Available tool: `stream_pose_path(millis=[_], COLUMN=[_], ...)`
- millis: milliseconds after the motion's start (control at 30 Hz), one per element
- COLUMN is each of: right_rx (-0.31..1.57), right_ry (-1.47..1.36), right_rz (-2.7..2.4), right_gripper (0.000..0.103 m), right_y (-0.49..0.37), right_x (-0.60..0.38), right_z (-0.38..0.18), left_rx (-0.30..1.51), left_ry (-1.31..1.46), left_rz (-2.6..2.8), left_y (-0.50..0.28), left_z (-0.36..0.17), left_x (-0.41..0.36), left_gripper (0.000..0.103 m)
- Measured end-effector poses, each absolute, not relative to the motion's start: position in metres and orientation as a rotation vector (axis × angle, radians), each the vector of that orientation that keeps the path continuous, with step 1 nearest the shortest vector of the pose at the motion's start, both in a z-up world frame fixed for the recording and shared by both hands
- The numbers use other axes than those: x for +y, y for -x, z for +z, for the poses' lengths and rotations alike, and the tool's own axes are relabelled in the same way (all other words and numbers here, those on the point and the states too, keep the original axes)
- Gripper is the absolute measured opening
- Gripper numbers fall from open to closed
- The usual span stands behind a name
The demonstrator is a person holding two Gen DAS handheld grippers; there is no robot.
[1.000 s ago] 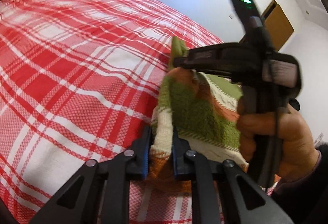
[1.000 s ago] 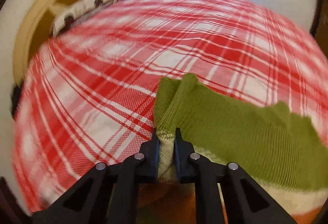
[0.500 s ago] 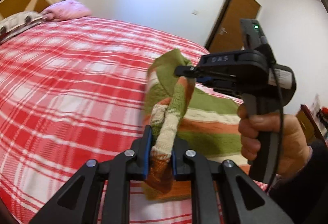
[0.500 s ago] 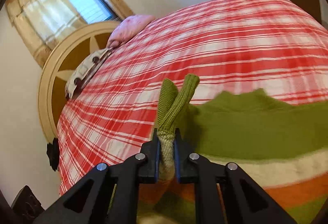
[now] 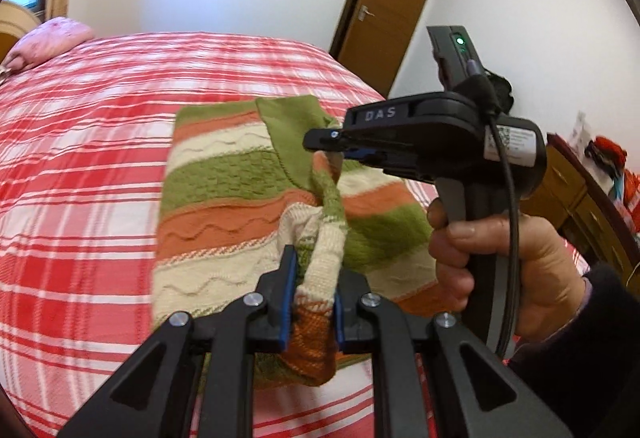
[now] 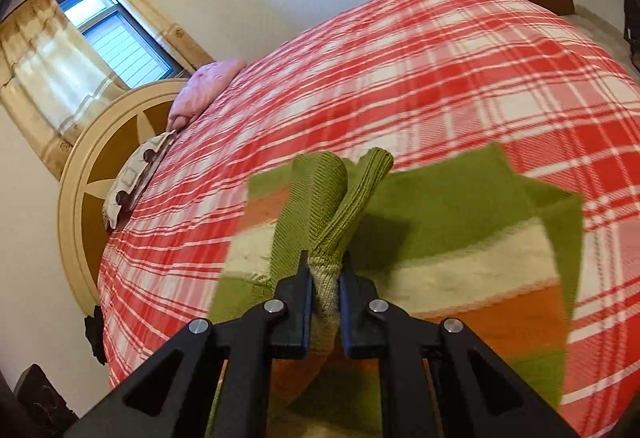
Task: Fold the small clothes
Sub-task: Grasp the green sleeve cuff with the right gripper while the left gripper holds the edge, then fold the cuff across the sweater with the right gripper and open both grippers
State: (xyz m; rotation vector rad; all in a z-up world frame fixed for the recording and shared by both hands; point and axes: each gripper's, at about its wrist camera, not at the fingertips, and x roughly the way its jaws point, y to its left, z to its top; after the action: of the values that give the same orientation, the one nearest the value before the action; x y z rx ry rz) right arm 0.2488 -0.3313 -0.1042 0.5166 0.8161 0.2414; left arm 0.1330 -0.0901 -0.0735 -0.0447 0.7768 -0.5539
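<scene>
A striped knit sweater [image 5: 224, 197] in green, orange and cream lies on the red plaid bedspread [image 5: 80, 157], and one side of it is being carried across the body to make a fold. The left gripper [image 5: 310, 302] is clamped on a bunched cream-and-orange part near the hem, the cloth filling the narrow gap between its blue pads. The right gripper [image 6: 325, 298], held in the person's hand [image 5: 500, 262], is clenched on a pinch of green and cream knit near the collar end. The fold looks partly made: the lifted flap hangs above the flat part. The next move likely calls for both grippers to lower together, lay the edge straight on the body, and only then let go.
</scene>
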Motion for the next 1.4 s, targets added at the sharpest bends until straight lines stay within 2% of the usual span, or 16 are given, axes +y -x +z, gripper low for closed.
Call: stream_pose_path(millis=[300,500,533,600,633,667,733,867,1233,1267,1300,1333,1367,1400], right_rx=[0.855,0.882,0.88,0.844,0.824,0.805,0.775,0.785,0.829,0.83,0.823,0.816,0.818,0.816], right_ry=[-0.542,-0.667,-0.706,-0.805,-0.845,-0.878,-0.895,-0.784,-0.457,-0.425,-0.391,-0.362,-0.337,-0.337], right_rz=[0.21,0.213,0.218,0.241,0.257,0.274,0.283,0.236,0.132,0.126,0.118,0.112,0.104,0.109], right_gripper=[0.011,0.018,0.018,0.019,0.029,0.048,0.066,0.066,0.066,0.064,0.056,0.033,0.025,0.024], right_y=[-0.244,-0.239,-0.236,-0.223,-0.217,-0.209,-0.199,-0.194,-0.212,-0.214,-0.214,-0.214,-0.215,-0.214], right_x=[-0.356,-0.367,-0.372,-0.381,-0.384,-0.385,-0.381,-0.361,-0.303,-0.299,-0.296,-0.294,-0.294,-0.296], right_z=[-0.137,-0.142,-0.141,-0.139,-0.138,-0.137,-0.134,-0.128,-0.127,-0.127,-0.127,-0.127,-0.128,-0.129], left_rx=[0.848,0.862,0.857,0.867,0.867,0.846,0.797,0.725,0.821,0.825,0.829,0.834,0.839,0.845], left_ry=[-0.013,-0.054,-0.071,-0.083,-0.079,-0.067,-0.052,-0.008,0.14,0.136,0.134,0.135,0.138,0.14], left_rz=[-0.571,-0.577,-0.584,-0.611,-0.624,-0.639,-0.653,-0.601,-0.385,-0.378,-0.375,-0.372,-0.369,-0.364], left_y=[-0.141,-0.138,-0.135,-0.132,-0.129,-0.123,-0.115,-0.109,-0.157,-0.159,-0.161,-0.162,-0.163,-0.167], left_z=[-0.099,-0.099,-0.096,-0.091,-0.087,-0.081,-0.071,-0.053,-0.078,-0.08,-0.082,-0.083,-0.084,-0.086], left_x=[-0.124,-0.122,-0.119,-0.113,-0.107,-0.097,-0.081,-0.045,0.004,0.002,0.001,0.001,0.001,0.0], left_gripper=[0.016,0.021,0.026,0.044,0.059,0.066,0.071,0.074,0.074,0.074,0.074,0.074,0.074,0.074])
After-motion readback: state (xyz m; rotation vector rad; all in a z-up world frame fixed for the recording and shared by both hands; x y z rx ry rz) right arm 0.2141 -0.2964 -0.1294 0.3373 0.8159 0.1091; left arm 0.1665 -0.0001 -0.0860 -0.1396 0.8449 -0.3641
